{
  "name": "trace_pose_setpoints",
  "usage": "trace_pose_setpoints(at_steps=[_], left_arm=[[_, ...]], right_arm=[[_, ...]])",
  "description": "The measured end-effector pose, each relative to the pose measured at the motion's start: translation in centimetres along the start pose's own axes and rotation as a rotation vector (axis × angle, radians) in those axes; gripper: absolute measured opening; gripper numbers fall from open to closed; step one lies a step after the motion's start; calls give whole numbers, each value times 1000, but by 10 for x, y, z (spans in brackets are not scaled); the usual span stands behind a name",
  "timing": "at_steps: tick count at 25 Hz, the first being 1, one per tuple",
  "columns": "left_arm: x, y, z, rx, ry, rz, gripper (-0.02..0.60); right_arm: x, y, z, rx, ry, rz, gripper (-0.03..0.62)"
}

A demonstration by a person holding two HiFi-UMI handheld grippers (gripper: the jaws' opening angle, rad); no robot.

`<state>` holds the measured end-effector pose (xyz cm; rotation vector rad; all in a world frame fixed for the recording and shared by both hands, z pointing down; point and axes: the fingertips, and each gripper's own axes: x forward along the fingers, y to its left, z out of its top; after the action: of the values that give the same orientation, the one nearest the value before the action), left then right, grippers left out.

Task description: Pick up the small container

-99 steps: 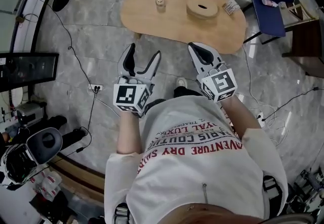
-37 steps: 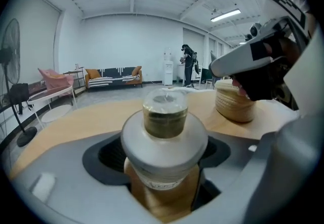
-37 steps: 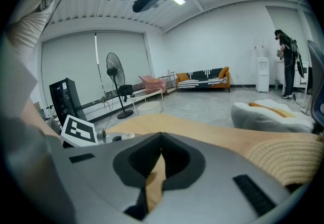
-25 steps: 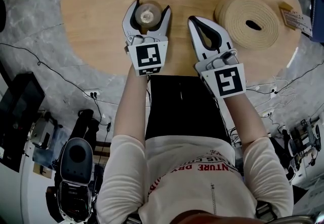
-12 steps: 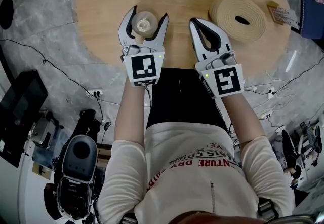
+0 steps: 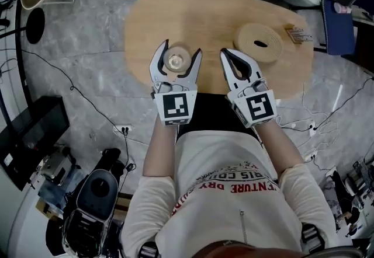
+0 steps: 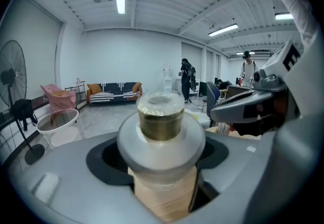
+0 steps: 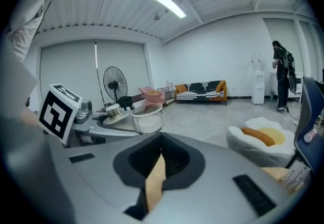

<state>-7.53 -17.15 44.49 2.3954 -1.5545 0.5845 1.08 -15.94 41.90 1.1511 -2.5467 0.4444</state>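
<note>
Forearms reached forward side by side from the person's chest, with both grippers over the near edge of the wooden table (image 6: 193, 11). The left gripper (image 6: 182, 48) was clamped on the small container (image 6: 175, 60), which stood upright between its jaws near that edge. Just beside it, the right gripper (image 6: 224, 54) had its jaws together and held nothing. Bare tabletop lay beyond the container, and a round woven disc (image 6: 259, 42) sat off to the right, well apart.

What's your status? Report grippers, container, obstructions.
Left gripper shut on small container, by the table near edge. Right gripper shut, empty. Tan roll sits off right, apart.
</note>
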Motion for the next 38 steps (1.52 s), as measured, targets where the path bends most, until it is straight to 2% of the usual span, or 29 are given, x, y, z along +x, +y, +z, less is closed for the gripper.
trace_pose_setpoints(at_steps=[5,9,16,20,30,34,38], left_arm=[[-39,-5,60,-5,-41,-51,342],[-64,-11,109,39,-64,-95,342],[-103,-13,193,82,-161,-101,342],[-120,-11,228,111,-208,-123,342],[-142,-16,282,160,-273,-86,342],[-149,-14,290,193,-286,-71,342],[-155,-13,291,189,-294,-64,342]], right_arm=[[-33,3,64,-10,-65,-15,-5],[-55,6,108,-40,-110,-21,-5],[-93,13,168,-138,-169,-14,-5],[-106,21,196,-166,-228,7,-5],[-132,17,247,-230,-335,43,-5],[-136,23,258,-233,-373,61,-5],[-136,29,258,-239,-379,67,-5]])
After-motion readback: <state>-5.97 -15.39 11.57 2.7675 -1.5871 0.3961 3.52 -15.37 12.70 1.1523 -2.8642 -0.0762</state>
